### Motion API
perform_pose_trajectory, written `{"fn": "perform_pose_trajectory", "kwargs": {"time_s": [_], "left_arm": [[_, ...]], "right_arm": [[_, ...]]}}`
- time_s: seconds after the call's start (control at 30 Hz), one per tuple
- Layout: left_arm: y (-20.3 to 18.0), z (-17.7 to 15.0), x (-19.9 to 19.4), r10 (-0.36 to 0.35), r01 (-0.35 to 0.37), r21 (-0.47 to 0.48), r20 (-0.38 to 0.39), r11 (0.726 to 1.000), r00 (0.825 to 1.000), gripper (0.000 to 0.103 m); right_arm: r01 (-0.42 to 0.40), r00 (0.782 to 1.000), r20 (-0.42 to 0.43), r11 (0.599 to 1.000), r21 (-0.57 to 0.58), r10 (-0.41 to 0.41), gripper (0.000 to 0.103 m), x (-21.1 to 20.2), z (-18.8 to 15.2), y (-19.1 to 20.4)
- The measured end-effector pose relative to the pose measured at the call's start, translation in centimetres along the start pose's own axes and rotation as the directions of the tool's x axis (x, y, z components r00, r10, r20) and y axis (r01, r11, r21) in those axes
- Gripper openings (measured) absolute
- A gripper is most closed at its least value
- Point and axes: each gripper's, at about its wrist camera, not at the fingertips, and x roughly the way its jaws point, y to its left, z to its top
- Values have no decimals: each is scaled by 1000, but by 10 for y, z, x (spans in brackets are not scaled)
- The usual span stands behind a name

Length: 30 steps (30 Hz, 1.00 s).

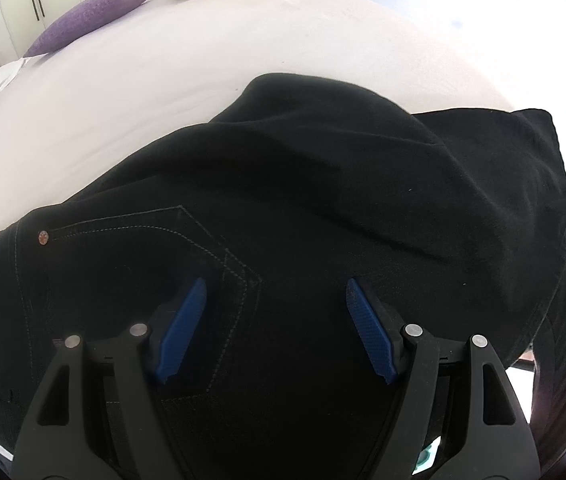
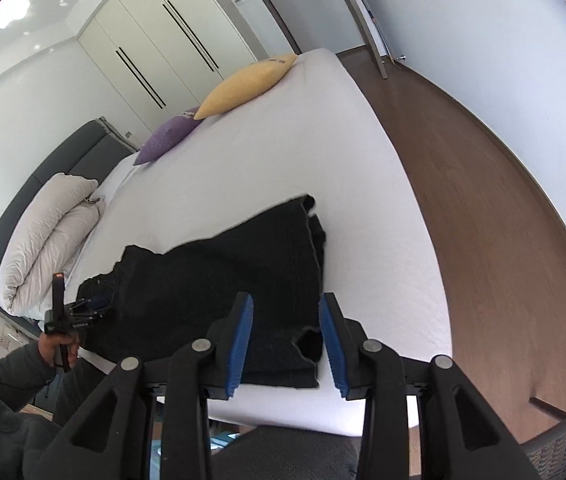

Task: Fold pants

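Observation:
Black jeans lie on the white bed, partly folded, with the leg ends near the bed's front edge. In the left wrist view the jeans fill the frame, back pocket stitching showing. My left gripper is open just above the pocket area, holding nothing; it also shows in the right wrist view at the waist end. My right gripper is open and empty above the leg ends.
A yellow pillow and a purple pillow lie at the far side of the bed. A rolled white duvet lies by the dark headboard. Brown floor runs along the right. A grey chair stands at the lower right.

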Motion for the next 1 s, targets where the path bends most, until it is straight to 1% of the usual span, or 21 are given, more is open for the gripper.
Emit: {"fn": "perform_pose_trajectory", "kwargs": {"time_s": [0.03, 0.1, 0.2, 0.3, 0.4, 0.43, 0.5, 0.53, 0.57, 0.6, 0.63, 0.7, 0.73, 0.77, 0.83, 0.9, 0.93, 0.97, 1.0], "left_arm": [[-3, 1, 3, -6, 6, 4, -3, 1000, 1000, 71], [-11, 4, 10, 16, -15, 21, -7, 1000, 1000, 72], [-12, 8, 16, 9, -9, 13, 0, 1000, 1000, 74], [-10, 13, 20, 1, -1, 18, -2, 1000, 1000, 74], [-7, 15, 23, -4, 4, 22, -3, 1000, 1000, 74], [-6, 9, 23, -4, 4, 21, -2, 1000, 1000, 74], [-6, 10, 25, 0, 0, 21, -3, 1000, 1000, 74], [-6, 7, 22, 1, -1, 22, -3, 1000, 1000, 74], [-4, -9, 19, 1, -1, 23, -2, 1000, 1000, 74], [-4, -10, 19, 1, -1, 22, -2, 1000, 1000, 74], [-3, -11, 19, 1, -1, 22, -3, 1000, 1000, 74], [-4, -13, 9, 1, -1, 19, -2, 1000, 1000, 74], [-6, -12, 5, -4, 4, 16, 3, 1000, 1000, 74], [-8, -11, 2, -14, 14, 12, 11, 1000, 1000, 74], [-7, -11, -1, -32, 32, 8, 27, 999, 999, 74], [-10, -11, -3, -43, 43, 12, 42, 999, 998, 74], [-11, -10, -3, -47, 46, 17, 45, 999, 998, 74], [-11, -10, -1, -47, 46, 21, 42, 999, 998, 74], [-11, -10, 1, -44, 44, 22, 35, 999, 998, 74]], "right_arm": [[-20, 1000, -9, 999, -25, 20, 39, 7, 4, 9], [-13, 998, -61, 997, -74, 8, 39, 25, 3, 22], [-15, 988, -153, 997, -77, 3, 39, 48, -18, 23], [31, 972, -231, 997, -71, -47, 39, 61, -46, 16], [42, 965, -257, 998, -42, -52, 39, 61, -66, 6], [43, 964, -261, 999, -29, -49, 36, 59, -69, 1], [46, 962, -268, 999, -26, -52, 35, 53, -73, -2], [60, 958, -279, 997, -40, -69, 35, 51, -73, -2], [76, 954, -286, 995, -57, -90, 35, 48, -71, -2], [90, 952, -285, 993, -72, -107, 35, 43, -68, -3], [91, 957, -268, 993, -77, -108, 37, 36, -61, -2], [74, 976, -199, 994, -82, -90, 37, 21, -43, 2], [64, 985, -156, 995, -78, -76, 42, 16, -30, 5], [48, 990, -127, 996, -72, -57, 46, 14, -19, 9], [-5, 996, -89, 996, -89, -3, 46, 19, 4, 20], [-16, 997, -74, 992, -128, 6, 48, 33, 23, 33], [5, 997, -72, 991, -135, -15, 58, 43, 31, 37], [49, 996, -70, 990, -136, -59, 67, 54, 37, 37], [102, 992, -65, 987, -125, -111, 68, 65, 42, 34]]}}
